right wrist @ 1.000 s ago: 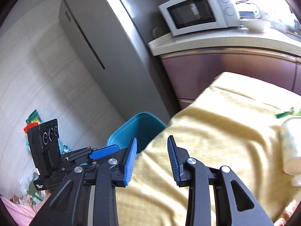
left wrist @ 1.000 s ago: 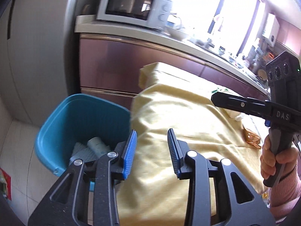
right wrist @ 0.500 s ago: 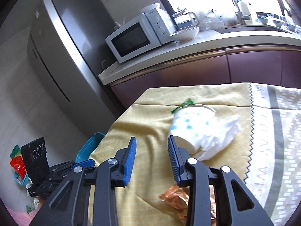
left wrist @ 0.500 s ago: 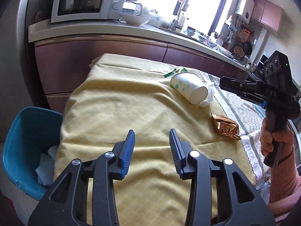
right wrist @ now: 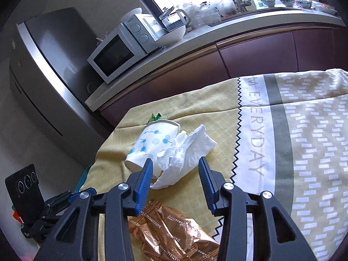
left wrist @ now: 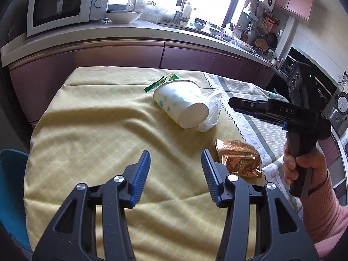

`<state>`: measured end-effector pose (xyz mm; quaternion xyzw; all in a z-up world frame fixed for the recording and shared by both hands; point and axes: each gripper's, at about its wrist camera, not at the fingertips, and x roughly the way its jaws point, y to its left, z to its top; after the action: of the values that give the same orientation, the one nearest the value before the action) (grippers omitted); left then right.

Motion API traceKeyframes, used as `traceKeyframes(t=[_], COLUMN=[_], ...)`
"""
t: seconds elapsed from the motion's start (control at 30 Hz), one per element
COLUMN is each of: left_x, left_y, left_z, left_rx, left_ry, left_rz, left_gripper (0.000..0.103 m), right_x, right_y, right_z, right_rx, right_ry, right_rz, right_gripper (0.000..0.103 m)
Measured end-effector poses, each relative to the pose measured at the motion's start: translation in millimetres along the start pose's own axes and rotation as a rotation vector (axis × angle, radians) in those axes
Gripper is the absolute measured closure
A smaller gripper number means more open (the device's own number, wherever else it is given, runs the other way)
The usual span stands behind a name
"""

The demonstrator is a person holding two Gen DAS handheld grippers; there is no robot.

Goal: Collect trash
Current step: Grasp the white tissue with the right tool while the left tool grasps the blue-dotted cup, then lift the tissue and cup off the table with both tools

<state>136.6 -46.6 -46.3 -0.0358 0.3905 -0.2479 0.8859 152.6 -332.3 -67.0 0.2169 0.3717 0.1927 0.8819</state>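
**Trash on the yellow cloth**

My left claw (left wrist: 175,169) is wide open and holds nothing. It hangs over the yellow cloth (left wrist: 91,134). My right claw (right wrist: 175,174) is wide open too, with nothing in it, just above the crumpled white plastic bag (right wrist: 184,152). The paper cup (right wrist: 152,143) lies on its side, touching the bag. A shiny brown wrapper (right wrist: 171,230) lies near them, under my right claw. A blue bin (left wrist: 10,195) sits beside the table.

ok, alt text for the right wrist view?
Open right gripper hovers over a crumpled white tissue beside a tipped paper cup on a yellow tablecloth. A copper foil snack wrapper lies beneath the gripper; a microwave sits on the counter behind.
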Motion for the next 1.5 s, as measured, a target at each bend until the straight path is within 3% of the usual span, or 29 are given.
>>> traceKeyframes(t=[0.2, 0.6, 0.7, 0.77, 0.8, 0.87, 1.03, 1.23, 1.5], left_x=[30.8, 102.0, 109.4, 109.8, 110.1, 107.7, 87.2, 42.6, -9.1], left_y=[-1.9, 1.6, 4.3, 5.1, 4.4, 4.9, 3.1, -0.4, 5.4], left_z=[34.6, 68.4, 68.4, 68.5, 68.0, 67.5, 61.7, 50.2, 25.0], left_rx=[-0.083, -0.204, -0.235, -0.239, -0.236, -0.231, -0.174, -0.074, -0.030], left_ry=[0.025, 0.148, 0.158, 0.151, 0.149, 0.139, 0.117, 0.071, 0.018], left_rz=[-0.054, -0.088, -0.119, -0.123, -0.121, -0.112, -0.085, -0.076, -0.060], left_gripper=[0.042, 0.038, 0.041, 0.041, 0.042, 0.042, 0.042, 0.043, 0.043], right_x=[10.9, 24.3, 27.0, 27.8, 27.7, 27.3, 22.4, 14.9, 3.4], right_y=[-0.4, -11.0, -13.3, -12.9, -12.8, -12.4, -9.9, -6.8, 0.1], right_z=[5.5, 5.6, 5.4, 4.6, 4.2, 3.2, 2.3, -0.7, -5.3], right_rx=[0.016, 0.079, 0.087, 0.085, 0.085, 0.082, 0.069, 0.055, 0.033], right_ry=[0.013, 0.043, 0.053, 0.058, 0.060, 0.061, 0.050, 0.035, 0.016], right_rz=[0.021, 0.059, 0.071, 0.081, 0.085, 0.091, 0.101, 0.111, 0.112], right_gripper=[0.057, 0.056, 0.059, 0.072, 0.073, 0.084, 0.092, 0.097, 0.099])
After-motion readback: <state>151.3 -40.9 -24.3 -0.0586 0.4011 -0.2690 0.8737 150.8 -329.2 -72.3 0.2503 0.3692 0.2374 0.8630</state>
